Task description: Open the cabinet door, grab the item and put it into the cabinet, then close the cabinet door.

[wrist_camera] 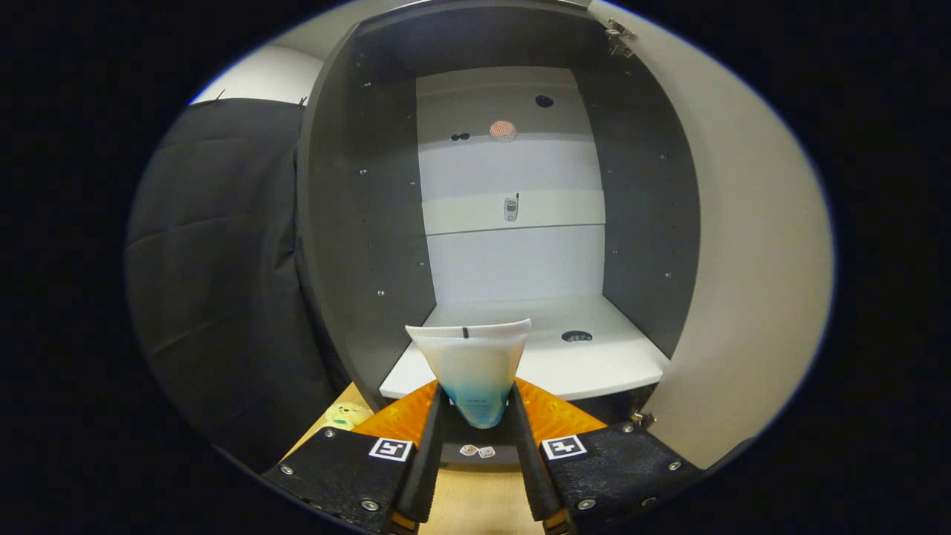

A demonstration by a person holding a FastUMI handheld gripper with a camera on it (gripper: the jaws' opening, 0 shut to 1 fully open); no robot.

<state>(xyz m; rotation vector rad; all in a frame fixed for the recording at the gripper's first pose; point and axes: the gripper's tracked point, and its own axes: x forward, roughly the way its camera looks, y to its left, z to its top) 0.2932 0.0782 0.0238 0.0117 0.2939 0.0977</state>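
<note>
Now the hand-held gripper (475,423) points level into the open cabinet (356,223), both fingers pressed on a squeeze tube (472,364). That tube stands crimped end up, white fading to blue near its cap, just before the white shelf (594,364). Its door (743,260) hangs open on the right.

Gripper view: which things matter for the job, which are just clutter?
Job:
tube, clamped between the tongs
cabinet, open, with white shelf just ahead of the tube
door, swung open beside it

Clutter:
yellow toy on the wooden table, beside the tongs
black cloth beside the cabinet
</note>
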